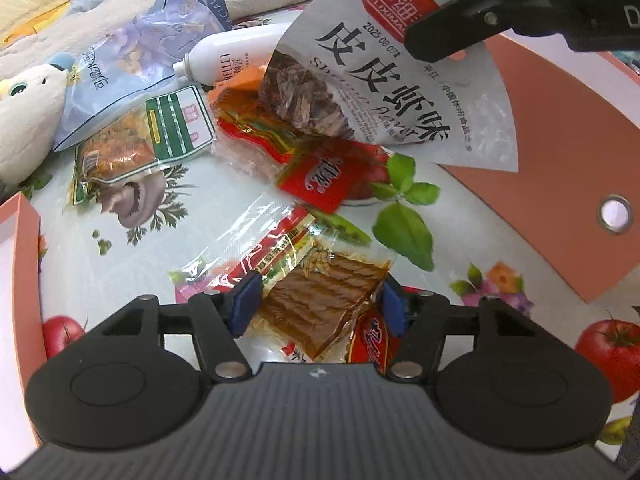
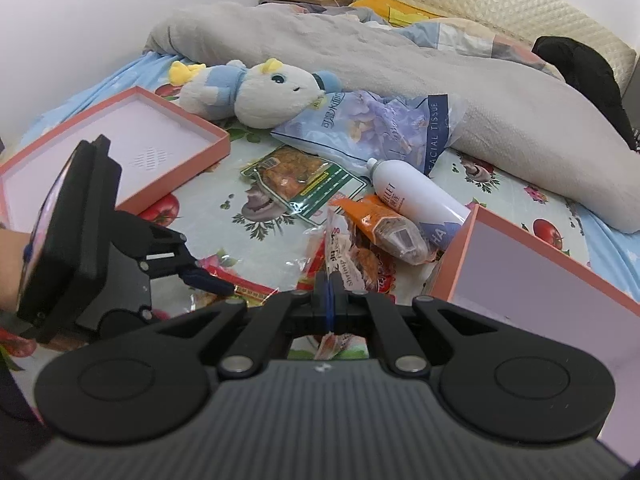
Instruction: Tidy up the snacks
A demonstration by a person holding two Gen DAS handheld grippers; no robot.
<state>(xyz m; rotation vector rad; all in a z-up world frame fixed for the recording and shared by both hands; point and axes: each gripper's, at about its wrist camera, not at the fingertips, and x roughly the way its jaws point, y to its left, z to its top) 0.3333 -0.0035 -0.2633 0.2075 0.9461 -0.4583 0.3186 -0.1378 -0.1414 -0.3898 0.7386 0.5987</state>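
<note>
Black plastic and blue pads made up the left gripper point(image 1: 318, 308), which pointed steeply down over the bed, its jaws partly apart and straddling a clear packet of brown dried tofu point(image 1: 320, 300) that lay flat beneath it; whether the pads pressed on the packet could not be told. The right gripper point(image 2: 329, 284) was angled downward too, with its jaws closed tight on the top edge of a silver shrimp-flavour snack bag point(image 1: 384, 80), which hung lifted and tilted above the other snacks and just in front of the pink box point(image 1: 560, 140). In the right wrist view a bare forearm point(image 2: 12, 268) showed behind the left gripper. Below the bag lay a small red sachet point(image 1: 316, 180), a red-and-yellow packet point(image 1: 256, 128) and a green-labelled packet point(image 1: 148, 140), all near each other. A white bottle point(image 2: 416, 196) lay on its side beside a blue facial tissue pack point(image 2: 372, 128), with a plush toy point(image 2: 260, 96) just beyond. Everything rested on a sheet printed with tomatoes and leaves point(image 1: 180, 240), with an open pink box lid point(image 2: 132, 144) to one side and a grey duvet point(image 2: 380, 52) heaped behind.
</note>
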